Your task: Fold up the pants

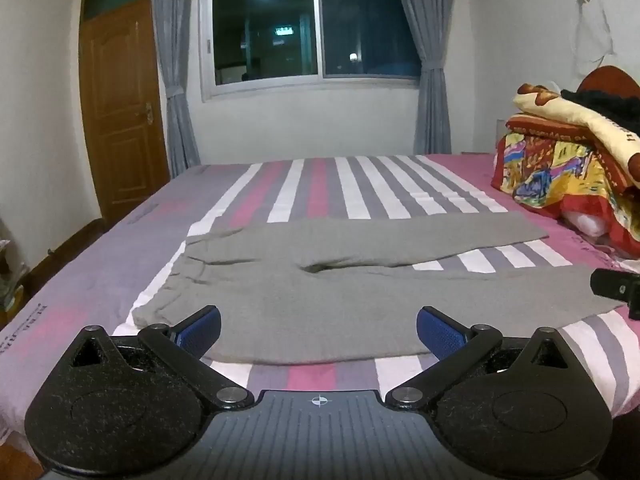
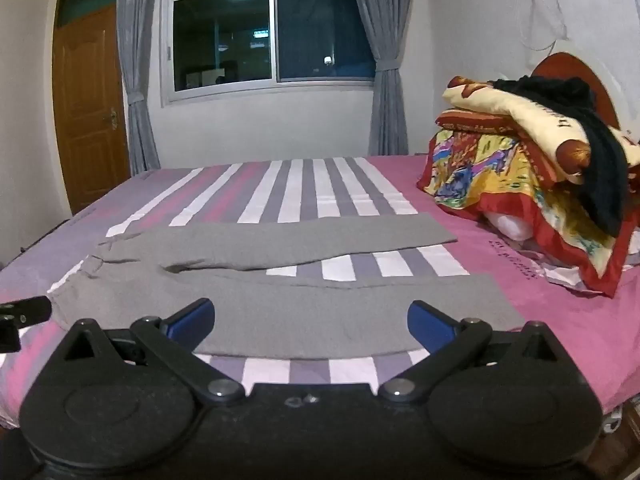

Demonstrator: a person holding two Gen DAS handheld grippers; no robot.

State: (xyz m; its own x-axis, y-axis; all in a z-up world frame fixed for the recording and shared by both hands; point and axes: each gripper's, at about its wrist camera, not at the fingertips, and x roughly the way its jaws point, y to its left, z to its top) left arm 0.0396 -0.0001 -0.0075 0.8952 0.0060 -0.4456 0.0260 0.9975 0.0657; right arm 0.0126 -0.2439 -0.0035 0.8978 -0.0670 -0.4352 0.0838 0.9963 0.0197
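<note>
The grey pants [image 1: 320, 280] are laid flat on the striped bed [image 1: 100, 280], long axis crosswise to both sets of spread, empty fingers, with the left gripper [image 1: 319, 330] nearer the waistband and the right gripper [image 2: 311, 322] nearer the cuffs.

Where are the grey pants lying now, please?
The grey pants lie flat on the striped bed sheet, just beyond both open grippers, waistband toward the door side, legs reaching toward the colourful quilt pile.
</note>
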